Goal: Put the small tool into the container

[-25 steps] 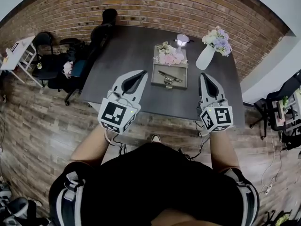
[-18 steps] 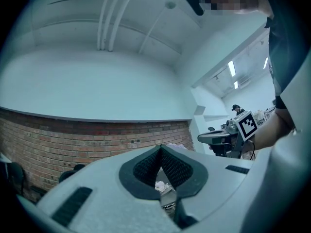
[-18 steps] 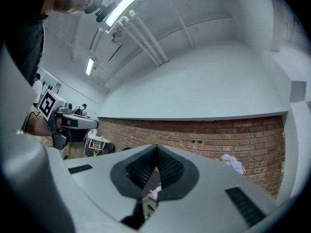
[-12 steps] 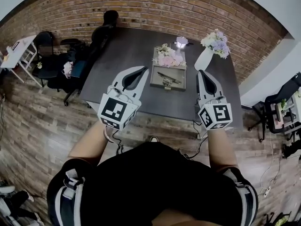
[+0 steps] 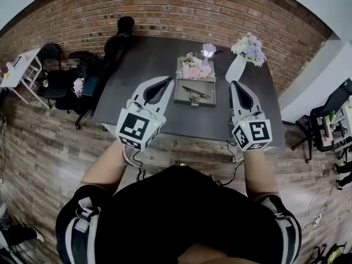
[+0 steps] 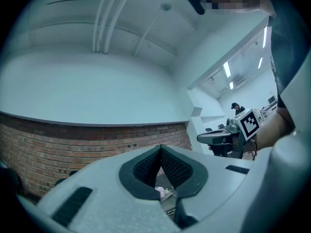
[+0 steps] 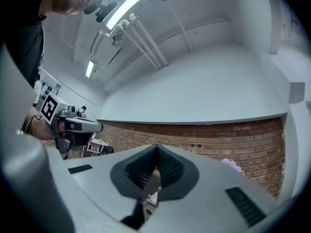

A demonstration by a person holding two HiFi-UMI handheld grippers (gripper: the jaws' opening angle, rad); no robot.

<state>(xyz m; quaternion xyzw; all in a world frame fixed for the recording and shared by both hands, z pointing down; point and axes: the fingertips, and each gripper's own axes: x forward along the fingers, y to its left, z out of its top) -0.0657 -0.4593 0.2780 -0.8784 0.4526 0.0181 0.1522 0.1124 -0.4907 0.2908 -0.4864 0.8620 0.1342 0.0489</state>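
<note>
The dark grey rectangular worktop (image 5: 143,65) stands before a red brick wall (image 5: 165,10), its far edge close to the bricks.

The left tool (image 5: 168,81) is held over the near left part of the worktop. Its white jaws meet at the tips with nothing between them, as the left gripper view shows (image 6: 160,147). The right tool (image 5: 235,84) is held over the near right part, and its jaws are likewise pressed together and empty (image 7: 156,147).

A grey-green rectangular container (image 5: 181,95) lies between the two tools, midway along the worktop's width and nearer the far edge. A white tapered vase (image 5: 236,69) with pale purple flowers (image 5: 248,46) stands toward the far right corner.

A bunch of pink and white flowers (image 5: 192,66) fills the container's far end. A small white lamp-like object (image 5: 208,50) sits just beyond it by the far edge. The small dark slender implement (image 5: 196,93) lies inside the container, in its near half.
</note>
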